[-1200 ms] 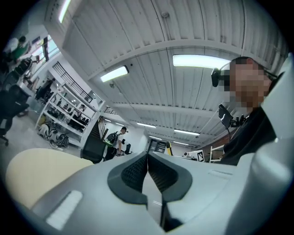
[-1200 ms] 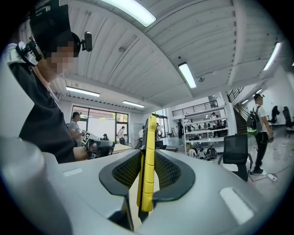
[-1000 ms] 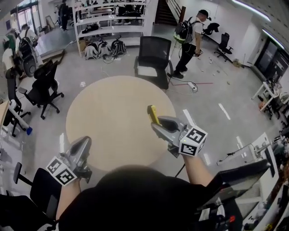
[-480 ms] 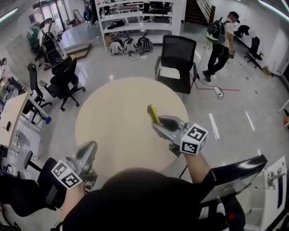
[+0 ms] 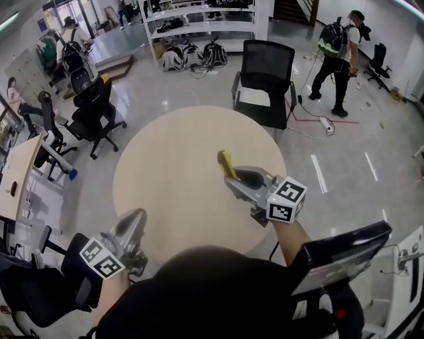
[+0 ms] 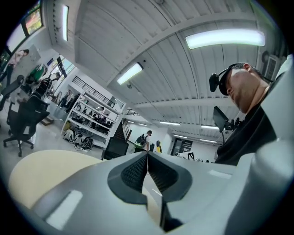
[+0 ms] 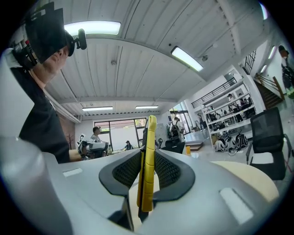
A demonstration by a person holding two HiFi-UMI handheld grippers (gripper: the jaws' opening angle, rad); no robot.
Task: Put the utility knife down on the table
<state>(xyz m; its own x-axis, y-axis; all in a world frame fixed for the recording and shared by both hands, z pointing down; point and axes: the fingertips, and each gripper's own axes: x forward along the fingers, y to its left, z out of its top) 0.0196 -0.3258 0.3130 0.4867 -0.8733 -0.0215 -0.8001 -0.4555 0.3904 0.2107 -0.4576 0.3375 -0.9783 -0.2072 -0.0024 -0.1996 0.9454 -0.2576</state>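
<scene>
A yellow and black utility knife (image 5: 226,165) (image 7: 147,165) stands upright between the ribbed pads of my right gripper (image 5: 232,180) (image 7: 147,169), which is shut on it. The knife hangs above the right part of the round beige table (image 5: 172,165). My left gripper (image 5: 136,222) (image 6: 147,170) sits at the table's near left edge, pads pressed together with nothing between them. Both grippers point level across the table.
A black office chair (image 5: 267,79) stands at the table's far side. More chairs (image 5: 93,112) stand to the left, and one chair back (image 5: 338,255) is close at my right. A person (image 5: 338,56) with a backpack stands far right. Shelving (image 5: 199,20) lines the back.
The view has swung left and the table now fills more of it. Both grippers have drifted slightly across the table; the right one still holds the knife upright.
</scene>
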